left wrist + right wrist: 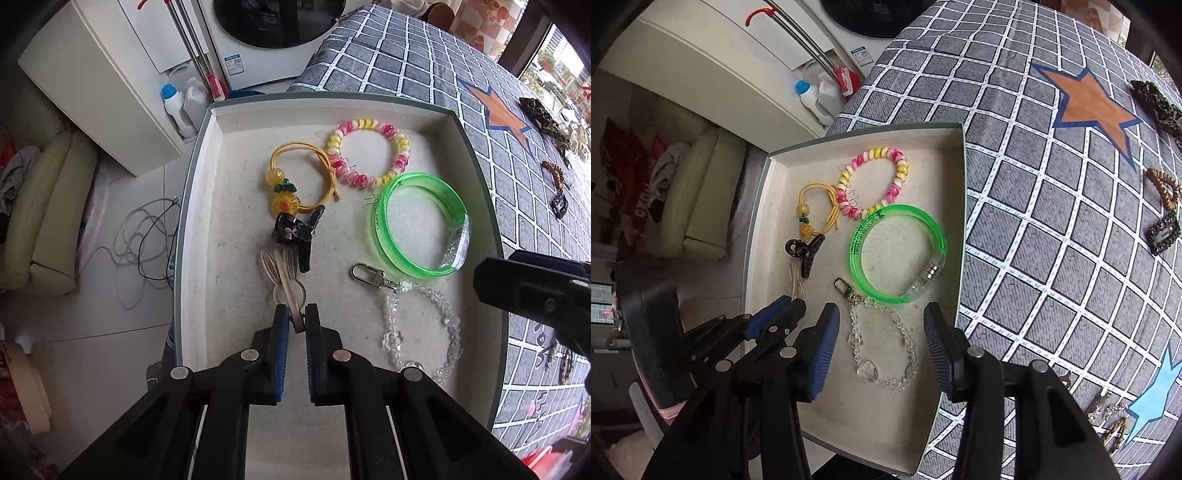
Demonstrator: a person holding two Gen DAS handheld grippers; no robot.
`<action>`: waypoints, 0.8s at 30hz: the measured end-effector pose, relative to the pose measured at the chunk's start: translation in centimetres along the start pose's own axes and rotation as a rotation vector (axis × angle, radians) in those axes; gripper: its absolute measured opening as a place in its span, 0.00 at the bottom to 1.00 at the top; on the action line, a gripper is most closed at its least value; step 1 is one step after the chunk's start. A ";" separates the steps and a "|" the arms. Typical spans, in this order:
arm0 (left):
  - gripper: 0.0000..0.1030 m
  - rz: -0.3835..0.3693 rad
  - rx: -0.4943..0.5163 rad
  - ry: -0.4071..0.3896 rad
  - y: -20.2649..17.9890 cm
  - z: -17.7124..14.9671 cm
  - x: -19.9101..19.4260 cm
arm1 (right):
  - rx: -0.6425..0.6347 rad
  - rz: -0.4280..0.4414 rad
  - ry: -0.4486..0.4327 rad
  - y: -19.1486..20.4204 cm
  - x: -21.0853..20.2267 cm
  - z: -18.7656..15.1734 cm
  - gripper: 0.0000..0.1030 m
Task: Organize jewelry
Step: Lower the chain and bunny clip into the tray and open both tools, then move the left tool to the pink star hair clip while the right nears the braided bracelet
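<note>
Bunny-shaped clip (pixel 286 282) is pinched by the left hand-held gripper (pixel 296 320) inside the tray (pixel 192 221); the right hand-held gripper (pixel 881 325) is spread wide above the crystal bracelet (pixel 882 350).

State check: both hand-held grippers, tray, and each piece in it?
Left hand-held gripper: shut on the bunny hair clip.
Right hand-held gripper: open, empty, over the crystal bead chain.
Tray: open, no lid.
Black claw clip: closed, lying flat.
Green bangle: flat.
Pink-yellow bead bracelet: flat.
Yellow hair tie: flat.
</note>
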State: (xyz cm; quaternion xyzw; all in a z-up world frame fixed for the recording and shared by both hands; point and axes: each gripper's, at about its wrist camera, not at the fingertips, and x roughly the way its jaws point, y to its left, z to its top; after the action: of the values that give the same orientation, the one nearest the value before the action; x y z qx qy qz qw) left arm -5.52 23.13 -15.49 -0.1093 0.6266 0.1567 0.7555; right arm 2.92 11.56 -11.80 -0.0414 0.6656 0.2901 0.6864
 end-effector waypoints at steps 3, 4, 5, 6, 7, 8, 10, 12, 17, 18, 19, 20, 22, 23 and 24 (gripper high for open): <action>0.15 0.007 0.014 -0.003 -0.3 0.0 -0.3 | 0.023 -0.013 -0.013 -1.0 -1.2 -0.9 0.55; 0.15 0.007 0.020 -0.004 -0.5 -0.1 -0.5 | 0.036 -0.017 -0.017 -1.6 -1.7 -1.4 0.55; 0.15 0.008 0.026 -0.004 -0.6 -0.1 -0.6 | 0.051 -0.022 -0.018 -2.1 -2.0 -1.8 0.56; 0.15 0.008 0.033 -0.002 -0.8 -0.1 -0.7 | 0.068 -0.029 -0.020 -2.7 -2.3 -2.4 0.57; 0.15 0.007 0.040 0.002 -1.0 -0.1 -0.7 | 0.085 -0.034 -0.021 -3.3 -2.6 -2.9 0.57; 0.15 0.008 0.046 0.006 -1.1 -0.1 -0.8 | 0.104 -0.039 -0.023 -4.1 -3.1 -3.5 0.58; 0.15 0.011 0.056 0.011 -1.4 -0.3 -0.9 | 0.143 -0.049 -0.027 -5.6 -3.9 -4.7 0.60; 0.15 0.015 0.064 0.017 -1.5 -0.4 -0.9 | 0.181 -0.061 -0.034 -6.9 -4.3 -5.5 0.62; 1.00 0.041 0.055 -0.032 -2.0 -0.6 -2.4 | 0.277 -0.096 -0.048 -10.6 -5.4 -8.3 0.72; 1.00 0.038 0.067 -0.029 -2.2 -0.6 -2.5 | 0.297 -0.103 -0.049 -11.3 -5.7 -9.0 0.72; 1.00 0.037 0.074 -0.024 -2.3 -0.7 -2.5 | 0.316 -0.110 -0.051 -12.0 -6.0 -9.7 0.72; 1.00 0.039 0.079 -0.023 -2.5 -0.8 -2.6 | 0.337 -0.115 -0.053 -12.7 -6.3 -10.3 0.72; 1.00 0.049 0.097 -0.022 -3.3 -1.1 -2.9 | 0.378 -0.126 -0.054 -14.0 -6.8 -11.7 0.77; 1.00 0.052 0.106 -0.024 -3.6 -1.2 -3.2 | 0.397 -0.132 -0.055 -14.6 -7.0 -12.4 0.79; 1.00 0.050 0.114 -0.027 -4.0 -1.2 -3.4 | 0.416 -0.138 -0.055 -15.2 -7.2 -13.1 0.79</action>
State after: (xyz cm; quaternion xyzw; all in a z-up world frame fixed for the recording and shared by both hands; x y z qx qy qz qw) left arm -5.69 18.68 -12.54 -0.0482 0.6270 0.1411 0.7646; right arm -1.47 -9.35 -11.49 0.0634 0.6877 0.0999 0.7163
